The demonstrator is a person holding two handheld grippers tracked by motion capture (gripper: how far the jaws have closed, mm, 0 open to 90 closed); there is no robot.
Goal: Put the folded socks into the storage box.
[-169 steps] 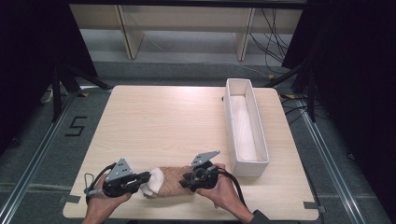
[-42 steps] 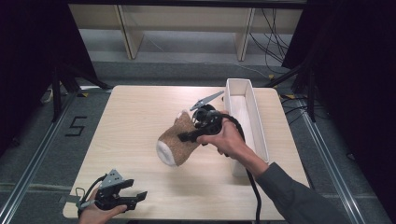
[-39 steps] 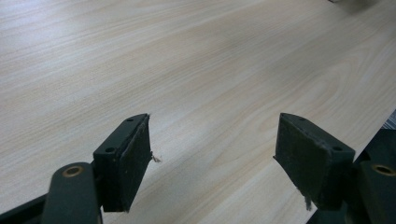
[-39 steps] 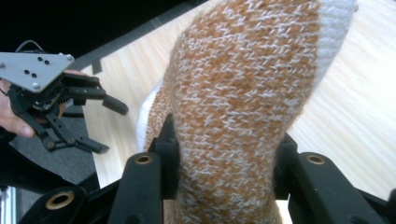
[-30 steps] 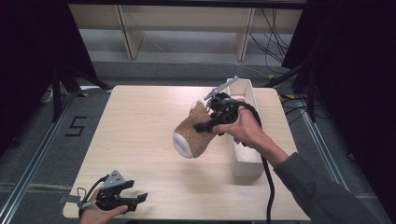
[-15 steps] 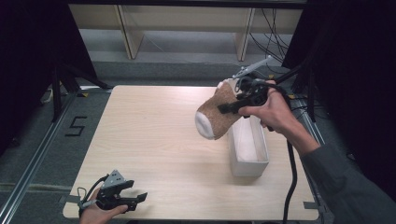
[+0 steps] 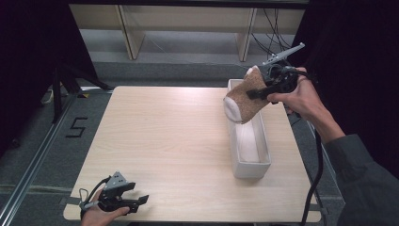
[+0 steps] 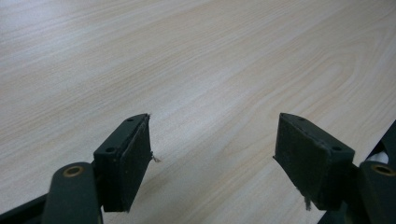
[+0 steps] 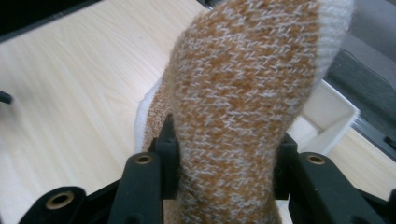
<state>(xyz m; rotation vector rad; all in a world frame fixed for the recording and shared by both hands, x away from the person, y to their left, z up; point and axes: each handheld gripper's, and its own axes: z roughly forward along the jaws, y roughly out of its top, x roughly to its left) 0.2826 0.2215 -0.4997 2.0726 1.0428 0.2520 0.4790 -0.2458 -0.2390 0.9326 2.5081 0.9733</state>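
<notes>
While left gripper (image 7: pixel 134 201) rests at table's (image 7: pixel 164 141) near corner, jaws apart on nothing, right gripper (image 7: pixel 263 89) clamps brown-and-white knitted sock (image 7: pixel 242 101), held aloft above far end of white tray (image 7: pixel 249 167).

Knitted sock (image 9: pixel 243 107) speckled orange-brown, white toe and cuff; box (image 7: pixel 251 162) white; table (image 7: pixel 164 141) pale woodgrain; tongs (image 8: pixel 215 163) black

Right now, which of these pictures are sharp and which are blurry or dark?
High view: evenly lit table, black surroundings, the sock slightly soft. Left gripper view: wood grain sharp, the near pads a little soft. Right gripper view: the knit sock crisp up close, the white bin behind it blurred.
</notes>
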